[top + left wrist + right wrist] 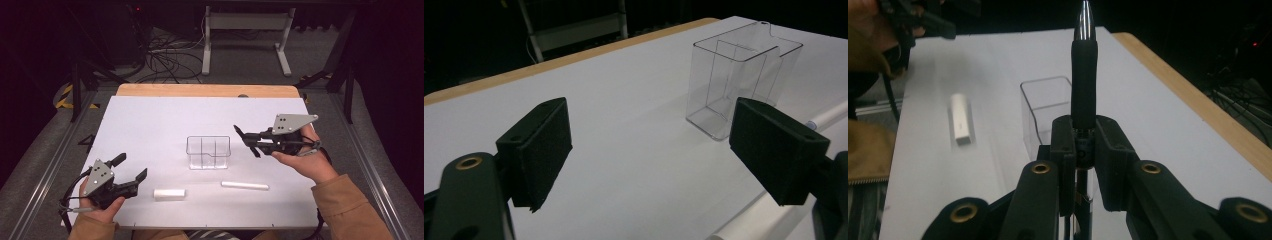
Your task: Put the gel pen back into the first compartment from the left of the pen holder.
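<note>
No legible text, label or number on anything here.

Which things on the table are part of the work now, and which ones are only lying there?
In use:
- pen, held in the right gripper
- clear holder

Lying about:
- white block
- white stick
- left gripper, open, holding nothing

pen (pixel 1084 75) lower end hidden between tongs, white tube (pixel 754 220) cut off

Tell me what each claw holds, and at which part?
The right claw grips a pen at its black grip section, tip outward. The left claw holds nothing.
</note>
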